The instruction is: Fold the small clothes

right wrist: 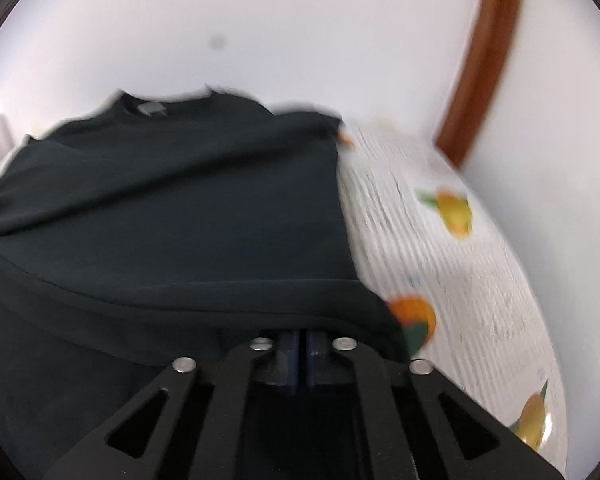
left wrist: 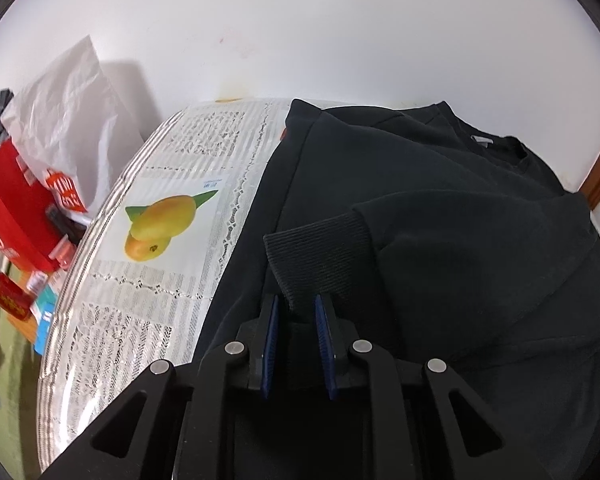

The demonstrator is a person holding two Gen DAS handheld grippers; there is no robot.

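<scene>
surface: table [left wrist: 100, 344] | cover: mango-print lace cloth [left wrist: 168, 216] | on it: black sweatshirt [left wrist: 440, 216]

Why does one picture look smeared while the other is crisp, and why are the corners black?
Right wrist view: motion blur smears the black sweatshirt and mango-print tablecloth. Left wrist view: sharp, ribbed cuff clear. Both: fisheye lens bends edges and leaves dark corners.

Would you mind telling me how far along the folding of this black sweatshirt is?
Early to midway. Done: one sleeve lies folded across the black sweatshirt on the mango-print tablecloth. In hand: the left gripper pinches that sleeve's ribbed cuff; the right gripper is shut at a fabric edge, though blur hides whether it holds cloth. Left: the body is still spread out unfolded.
</scene>
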